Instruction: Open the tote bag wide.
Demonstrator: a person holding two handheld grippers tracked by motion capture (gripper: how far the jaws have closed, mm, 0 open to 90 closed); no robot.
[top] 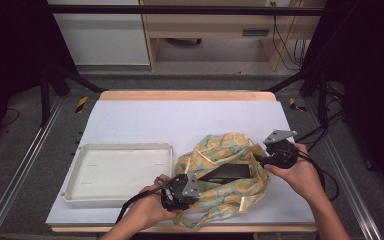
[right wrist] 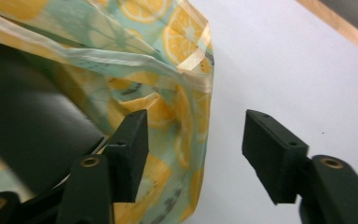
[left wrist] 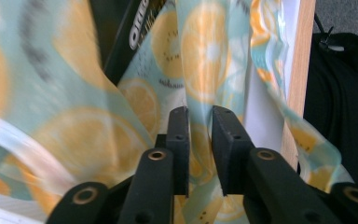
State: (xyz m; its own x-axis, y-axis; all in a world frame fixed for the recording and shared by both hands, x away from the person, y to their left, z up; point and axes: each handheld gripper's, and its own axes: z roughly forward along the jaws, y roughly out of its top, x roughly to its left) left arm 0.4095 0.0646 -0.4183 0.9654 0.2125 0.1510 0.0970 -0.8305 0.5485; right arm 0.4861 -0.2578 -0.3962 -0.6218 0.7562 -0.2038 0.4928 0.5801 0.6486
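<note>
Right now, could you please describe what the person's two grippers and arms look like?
Both the left gripper and right gripper are black, each topped by a grey three-cornered plate and trailing a black cable. Their jaws are flat black blocks on arms with brass-ringed pivots. The forearms are bare, with no sleeves in view.

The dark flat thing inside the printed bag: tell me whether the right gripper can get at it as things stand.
Probably yes. The bag gapes toward the right gripper, whose jaws stand open at the rim, and the dark thing lies bare in the opening. Only loose film beside one jaw could snag.
</note>
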